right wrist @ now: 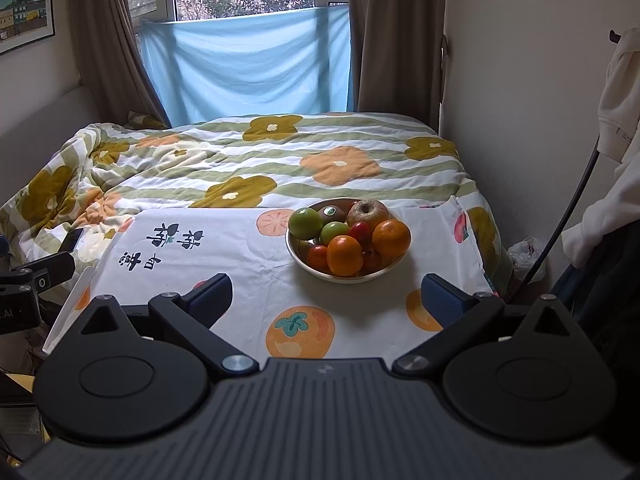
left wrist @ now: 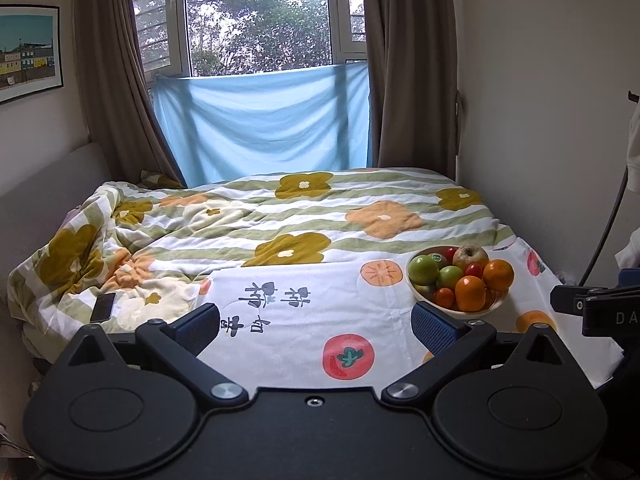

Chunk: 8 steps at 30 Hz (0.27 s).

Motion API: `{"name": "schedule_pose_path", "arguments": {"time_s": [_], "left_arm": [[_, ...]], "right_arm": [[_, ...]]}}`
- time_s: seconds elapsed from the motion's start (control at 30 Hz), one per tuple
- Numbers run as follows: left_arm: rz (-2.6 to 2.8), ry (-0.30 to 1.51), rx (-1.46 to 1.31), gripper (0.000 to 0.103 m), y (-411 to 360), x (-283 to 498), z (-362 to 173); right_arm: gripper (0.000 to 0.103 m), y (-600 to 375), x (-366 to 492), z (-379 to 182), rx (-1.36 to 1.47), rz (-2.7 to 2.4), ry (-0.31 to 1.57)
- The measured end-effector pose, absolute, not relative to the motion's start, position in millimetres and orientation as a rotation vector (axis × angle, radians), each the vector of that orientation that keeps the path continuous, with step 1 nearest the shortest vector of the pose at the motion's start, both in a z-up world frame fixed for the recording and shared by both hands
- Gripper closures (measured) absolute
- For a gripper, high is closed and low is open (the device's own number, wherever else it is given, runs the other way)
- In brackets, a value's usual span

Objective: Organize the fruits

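Observation:
A pale bowl (right wrist: 384, 270) stands on a white fruit-print cloth (right wrist: 248, 256) over a table. It holds two oranges (right wrist: 345, 255), green apples (right wrist: 305, 223), a brownish apple (right wrist: 368, 212), a kiwi and small red fruits. In the left wrist view the bowl (left wrist: 476, 312) is ahead to the right. My left gripper (left wrist: 316, 326) is open and empty, above the cloth left of the bowl. My right gripper (right wrist: 326, 298) is open and empty, just short of the bowl's near rim. The right gripper's body shows at the right edge of the left wrist view (left wrist: 600, 308).
A bed with a flowered quilt (right wrist: 280, 160) lies beyond the table. A phone (left wrist: 103, 307) rests on the quilt at the left. Brown curtains and a blue sheet (right wrist: 248, 64) cover the window. White clothing (right wrist: 620, 96) hangs on the right wall.

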State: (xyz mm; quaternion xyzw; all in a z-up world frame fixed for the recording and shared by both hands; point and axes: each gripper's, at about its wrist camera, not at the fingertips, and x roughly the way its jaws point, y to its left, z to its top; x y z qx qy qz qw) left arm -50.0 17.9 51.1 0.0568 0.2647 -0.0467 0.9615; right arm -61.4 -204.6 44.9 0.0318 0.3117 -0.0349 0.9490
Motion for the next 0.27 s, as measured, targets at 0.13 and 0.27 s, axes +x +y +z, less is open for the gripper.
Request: {"name": "schedule_pose_path", "arguments": {"time_s": [0.13, 0.27], "left_arm": [[-0.098, 0.538, 0.112, 0.000, 17.7, -49.1, 49.2], [-0.109, 0.550, 0.108, 0.000, 16.4, -46.2, 47.2]], "right_arm": [[0.000, -205.2, -60.9, 44.8, 0.065, -0.072, 0.635], [0.000, -205.9, -59.8, 44.7, 0.064, -0.069, 0.640]]}}
